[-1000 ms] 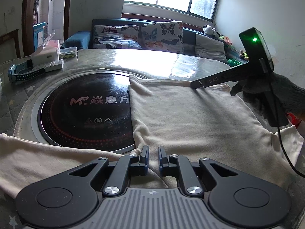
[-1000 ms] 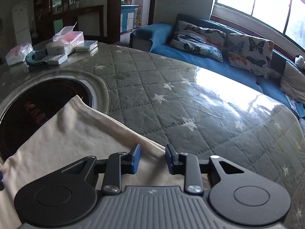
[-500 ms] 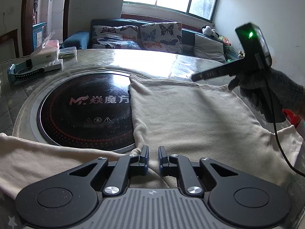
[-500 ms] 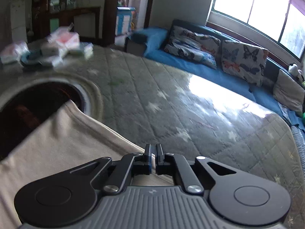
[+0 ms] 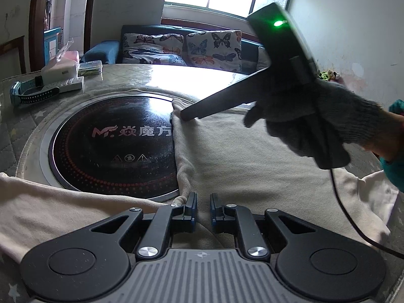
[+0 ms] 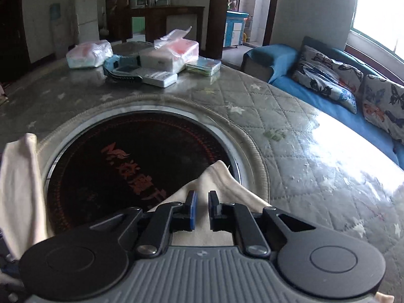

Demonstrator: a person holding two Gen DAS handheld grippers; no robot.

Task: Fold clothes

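A cream garment (image 5: 242, 156) lies flat on the round table, partly over the black glass cooktop (image 5: 113, 141). My left gripper (image 5: 202, 209) sits low over the garment's near edge, jaws narrowly parted, cloth between them. My right gripper (image 6: 201, 209) is over the garment's far corner (image 6: 217, 174) by the cooktop (image 6: 131, 156), jaws narrowly parted with cloth under them. In the left wrist view the right gripper's fingers (image 5: 186, 116) touch that far corner, held by a gloved hand (image 5: 310, 121).
A quilted grey table cover (image 6: 303, 151) surrounds the cooktop. Boxes, a tissue pack and bags (image 6: 156, 60) sit at the table's far side. A blue sofa with butterfly cushions (image 6: 328, 75) stands beyond the table. A cable (image 5: 353, 222) hangs from the right gripper.
My right gripper shut on the cloth half a second ago, then swung left along the garment's far edge to its corner at the cooktop, jaws now slightly parted. The left gripper stayed put.
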